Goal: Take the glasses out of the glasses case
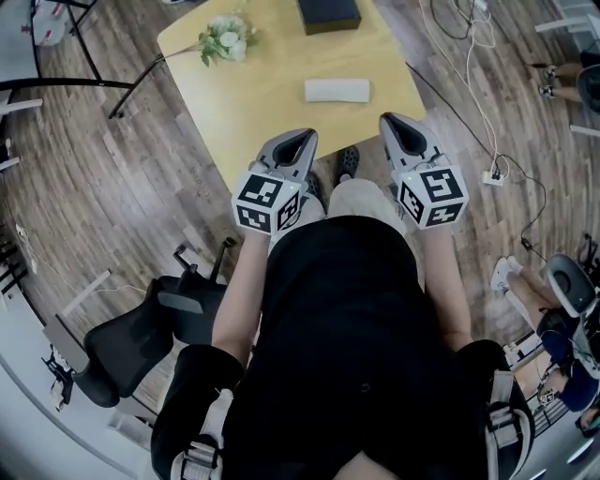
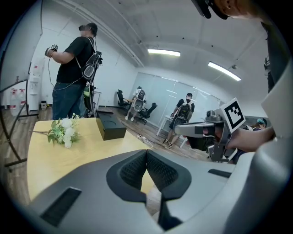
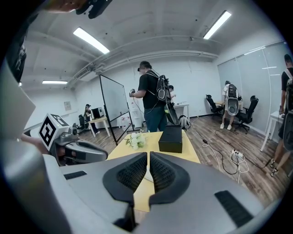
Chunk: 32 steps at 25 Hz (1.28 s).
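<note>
A closed white glasses case (image 1: pixel 337 90) lies on the yellow table (image 1: pixel 262 103), slightly right of its middle; no glasses show. Both grippers hover side by side at the table's near edge, short of the case and pointing toward it. My left gripper (image 1: pixel 298 139) is shut with nothing between its pads (image 2: pixel 137 169). My right gripper (image 1: pixel 394 122) is also shut and empty, its pads (image 3: pixel 160 171) together. In the left gripper view the right gripper (image 2: pixel 183 130) hangs off to the right. The right gripper view has the left gripper (image 3: pixel 104 157) at its left.
A black box (image 1: pixel 328 14) stands at the table's far edge and a sprig of white flowers (image 1: pixel 225 37) lies at the far left corner. Cables and a power strip (image 1: pixel 492 176) lie on the floor to the right. A black chair (image 1: pixel 141 342) is behind left. People stand beyond the table.
</note>
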Available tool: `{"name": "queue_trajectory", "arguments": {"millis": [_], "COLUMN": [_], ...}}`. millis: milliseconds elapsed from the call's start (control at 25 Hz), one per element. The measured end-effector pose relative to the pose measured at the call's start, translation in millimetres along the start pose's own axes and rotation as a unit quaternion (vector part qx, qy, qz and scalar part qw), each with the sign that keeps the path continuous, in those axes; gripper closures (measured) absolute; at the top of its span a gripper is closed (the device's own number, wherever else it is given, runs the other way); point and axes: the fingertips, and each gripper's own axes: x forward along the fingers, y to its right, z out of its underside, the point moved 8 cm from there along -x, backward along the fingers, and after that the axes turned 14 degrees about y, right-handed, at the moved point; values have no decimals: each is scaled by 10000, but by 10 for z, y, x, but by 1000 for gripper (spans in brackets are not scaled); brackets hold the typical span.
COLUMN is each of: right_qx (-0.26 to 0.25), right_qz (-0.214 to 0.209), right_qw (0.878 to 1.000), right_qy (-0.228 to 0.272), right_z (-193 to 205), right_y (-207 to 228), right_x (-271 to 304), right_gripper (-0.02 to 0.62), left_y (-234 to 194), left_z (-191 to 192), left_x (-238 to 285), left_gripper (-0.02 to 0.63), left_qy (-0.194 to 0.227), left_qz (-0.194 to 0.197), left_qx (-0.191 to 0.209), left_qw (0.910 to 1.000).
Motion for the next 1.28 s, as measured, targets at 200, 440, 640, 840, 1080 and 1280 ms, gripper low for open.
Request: {"name": "queue_trajectory", "arguments": {"millis": [200, 440, 640, 840, 1080, 1280], "right_qx": [-25, -313, -593, -826, -1208, -1541], "right_qz": [-211, -608, -1036, -1317, -1524, -1620], "right_qw": [9998, 9974, 9918, 9860, 9772, 9687], "right_qy": [-67, -241, -466, -600, -850, -1076], "right_z": [-38, -17, 100, 167, 276, 437], "right_y": [257, 532, 687, 763, 747, 713], "right_x": [148, 291, 414, 472, 596, 774], "right_gripper": [552, 509, 477, 439, 400, 371], "left_y": [15, 65, 107, 172, 106, -71], "left_z": [-127, -149, -67, 10, 93, 238], "left_x": [153, 369, 507, 589, 630, 679], "left_gripper": [584, 584, 584, 584, 584, 584], "left_qy": [12, -36, -84, -100, -185, -324], "left_qz": [-266, -653, -1012, -1207, -1383, -1435], "left_qx": [51, 94, -37, -118, -211, -340], "left_qw": [9996, 9978, 9948, 9926, 9900, 9885]}}
